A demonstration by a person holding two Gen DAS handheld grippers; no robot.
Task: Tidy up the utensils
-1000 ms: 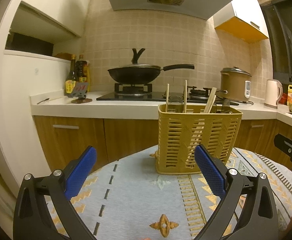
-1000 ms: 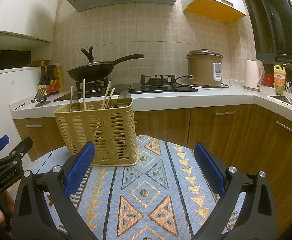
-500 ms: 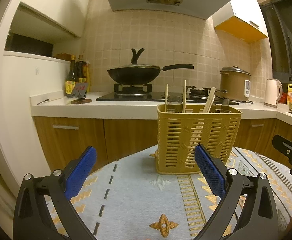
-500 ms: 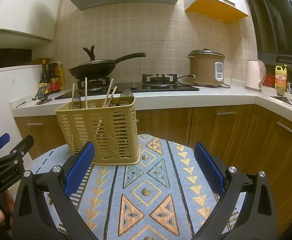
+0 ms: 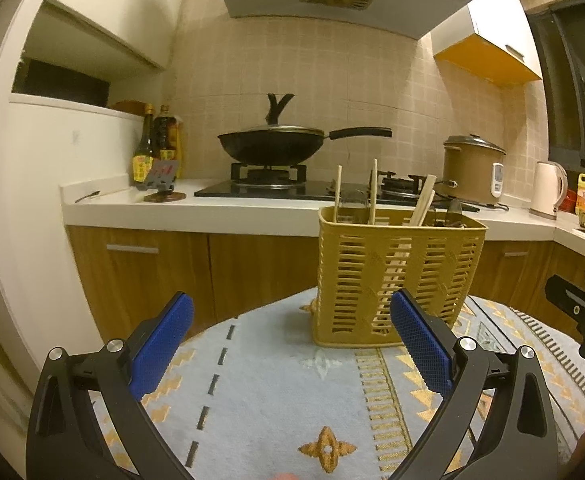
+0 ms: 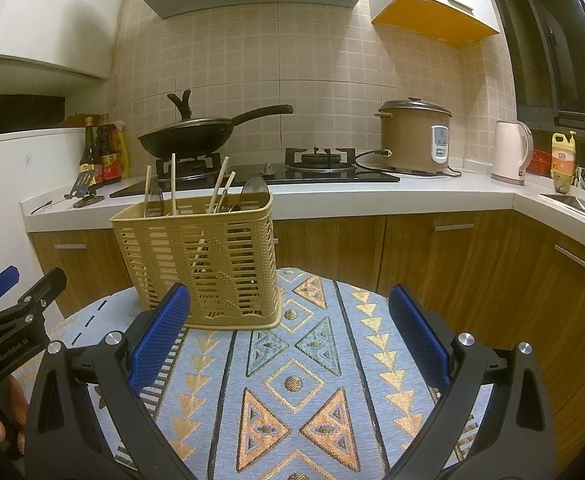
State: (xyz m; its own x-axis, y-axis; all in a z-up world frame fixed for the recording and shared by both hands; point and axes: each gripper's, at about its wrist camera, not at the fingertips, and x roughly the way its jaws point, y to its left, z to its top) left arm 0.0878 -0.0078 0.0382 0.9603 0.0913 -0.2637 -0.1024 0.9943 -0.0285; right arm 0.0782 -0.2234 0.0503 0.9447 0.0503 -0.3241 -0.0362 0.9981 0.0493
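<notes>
Both left tongs (image 5: 292, 332) and right tongs (image 6: 290, 324) gape empty; the basket (image 6: 200, 264) of upright chopsticks (image 6: 172, 184) stands ahead-left of the right, ahead-right of the left.

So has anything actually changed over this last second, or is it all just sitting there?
Barely anything. The right gripper has drifted slightly, so the yellow utensil basket sits a bit further right in its view. Nothing was grabbed or released. Both grippers, left included, stay open and empty, and the chopsticks and spoons remain in the basket on the patterned cloth.
</notes>
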